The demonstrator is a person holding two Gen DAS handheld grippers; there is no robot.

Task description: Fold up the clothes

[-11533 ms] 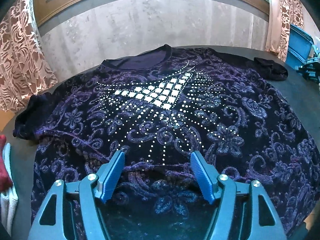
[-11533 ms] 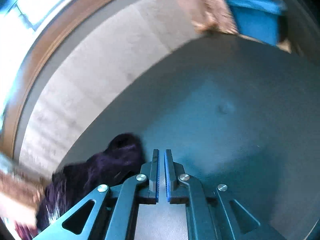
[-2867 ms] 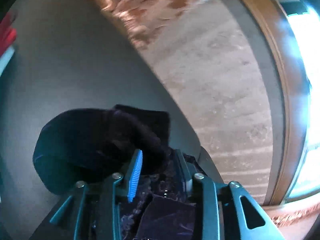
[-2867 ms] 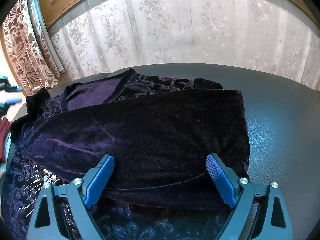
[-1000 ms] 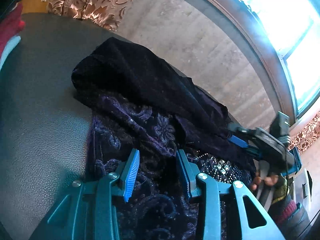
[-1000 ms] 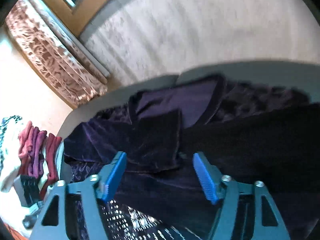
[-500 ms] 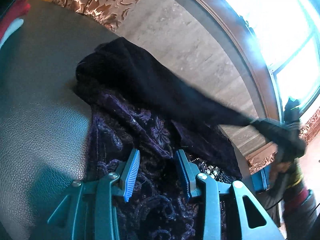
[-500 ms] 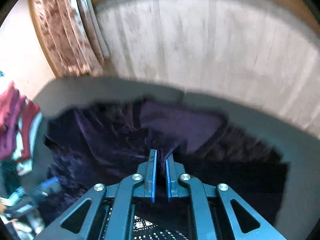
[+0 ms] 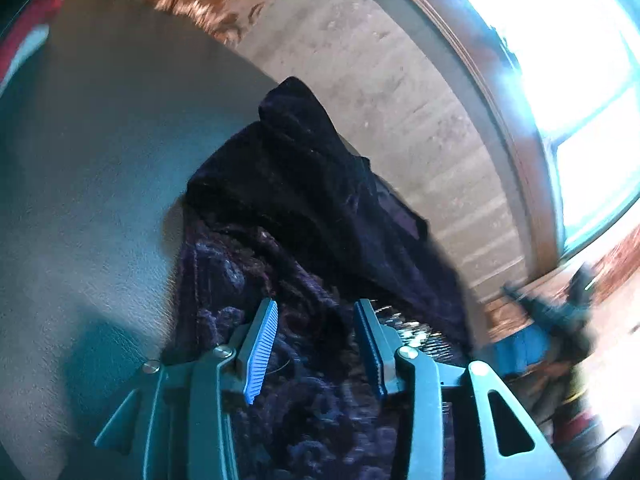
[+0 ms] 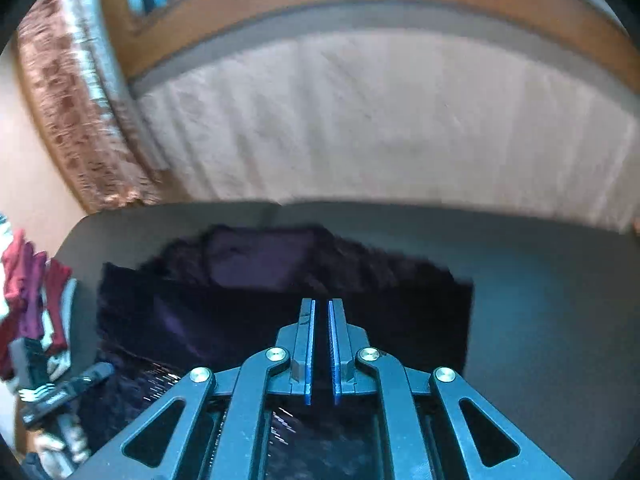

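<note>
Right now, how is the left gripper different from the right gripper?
The left gripper has its jaws apart, with patterned purple top between them; the right gripper has its jaws nearly together, with nothing seen between them. The left one sits low over the cloth; the right one hangs above it. Both are teal with blue pads.

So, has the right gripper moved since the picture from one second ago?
Yes. The right gripper has drawn up and back from the purple top: against the table edge, the top now looks smaller and lower. Its fingers, wide apart then, are now shut.
</note>
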